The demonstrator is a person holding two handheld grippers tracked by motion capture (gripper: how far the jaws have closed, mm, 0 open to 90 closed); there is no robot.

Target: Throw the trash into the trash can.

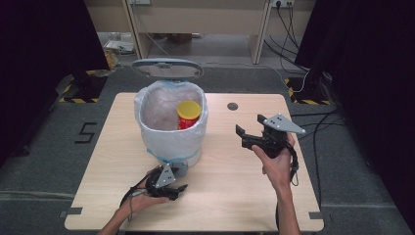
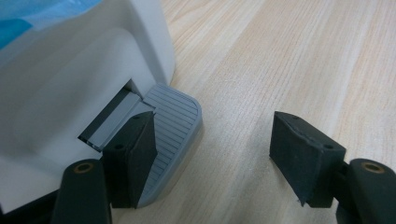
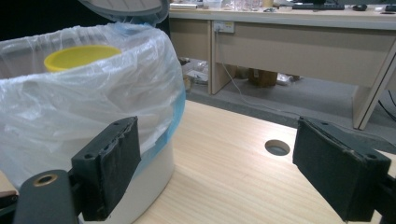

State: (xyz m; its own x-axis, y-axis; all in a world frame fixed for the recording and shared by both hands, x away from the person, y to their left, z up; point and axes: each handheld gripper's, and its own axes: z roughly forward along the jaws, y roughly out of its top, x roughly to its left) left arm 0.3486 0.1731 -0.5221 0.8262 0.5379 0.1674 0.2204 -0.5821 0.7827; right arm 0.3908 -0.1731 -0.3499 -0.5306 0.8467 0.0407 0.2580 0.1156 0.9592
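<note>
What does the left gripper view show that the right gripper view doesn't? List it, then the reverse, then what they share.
Left gripper view alone: the bin's grey ribbed pedal, with one of the left gripper's fingers over it, and the slot the pedal comes out of.

Right gripper view alone: the plastic liner, the yellow cap, the raised lid, the table's round hole, desks beyond.

Both: the white bin body, the wooden table, open fingers.

Bright, even overhead light, soft shadows on the table [image 1: 230, 161]; dark edges, close white surfaces blurred.

Canister [image 1: 188, 115] body hidden inside bin liner [image 1: 169, 132].
</note>
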